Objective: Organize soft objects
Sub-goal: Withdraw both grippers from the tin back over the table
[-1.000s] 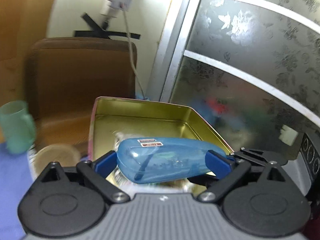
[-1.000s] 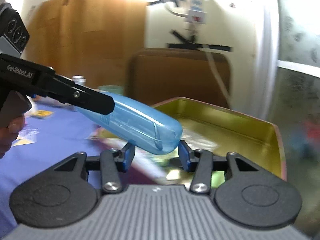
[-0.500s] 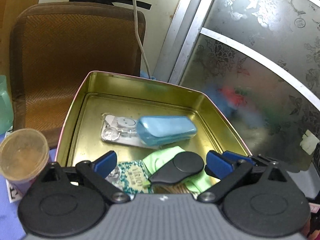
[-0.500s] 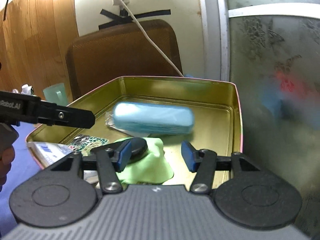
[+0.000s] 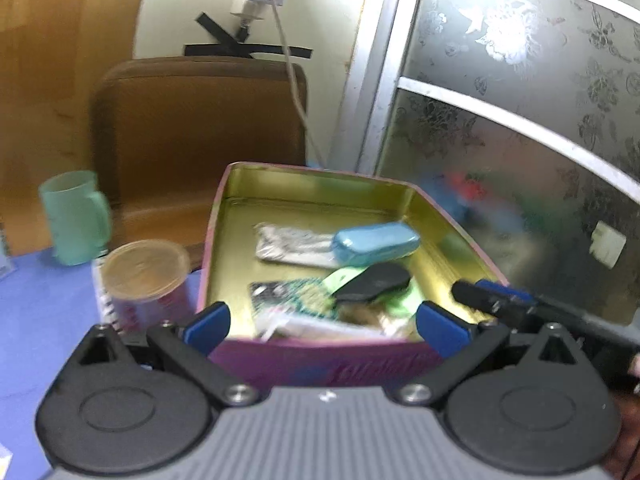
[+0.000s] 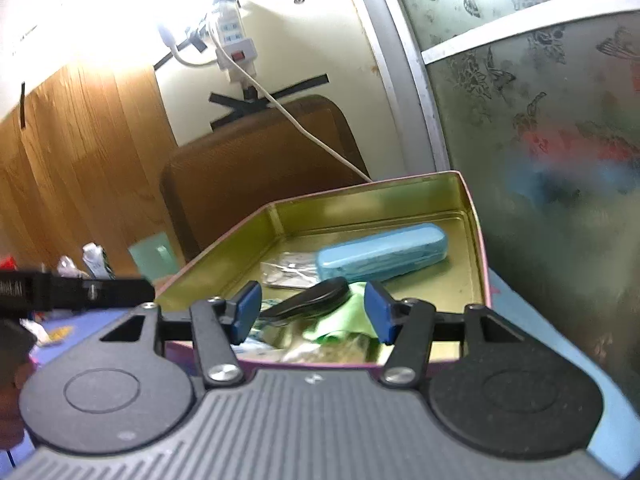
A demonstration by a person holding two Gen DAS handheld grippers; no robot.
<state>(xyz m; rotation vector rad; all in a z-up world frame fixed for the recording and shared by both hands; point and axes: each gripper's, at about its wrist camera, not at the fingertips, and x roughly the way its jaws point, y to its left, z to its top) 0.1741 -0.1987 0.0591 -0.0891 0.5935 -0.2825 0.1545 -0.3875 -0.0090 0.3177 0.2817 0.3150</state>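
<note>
Lying in the middle of the left wrist view, a pink-walled tin (image 5: 320,356) with a gold inside holds the task's things: a light blue case (image 5: 376,242) sits toward the far right of the tin floor, its left end over a clear packet (image 5: 292,244), and nearer the camera a black oval case (image 5: 374,280) rests on a green cloth (image 5: 404,300). A patterned green packet (image 5: 292,294) lies to the left of the cloth (the print is too blurred to read). The left gripper (image 5: 322,322) fills the bottom of the frame, its jaws opening and already very wide, with nothing held — the 2 blue pads (image 5: 208,324) hang at the tin's near wall, apart from every item inside.

In the right wrist view the right gripper (image 6: 312,312) sits at bottom centre, its jaws opening at about a middling gap and gripping nothing; the black oval case and green cloth appear between the pads but lie beyond them in the tin. The light blue case lies at centre right of that frame.

At centre left of the left wrist view stand a green mug (image 5: 76,218) and a lidded cup (image 5: 146,270) on a blue table cover (image 5: 44,316). A brown chair (image 5: 200,132) stands behind the tin.
</note>
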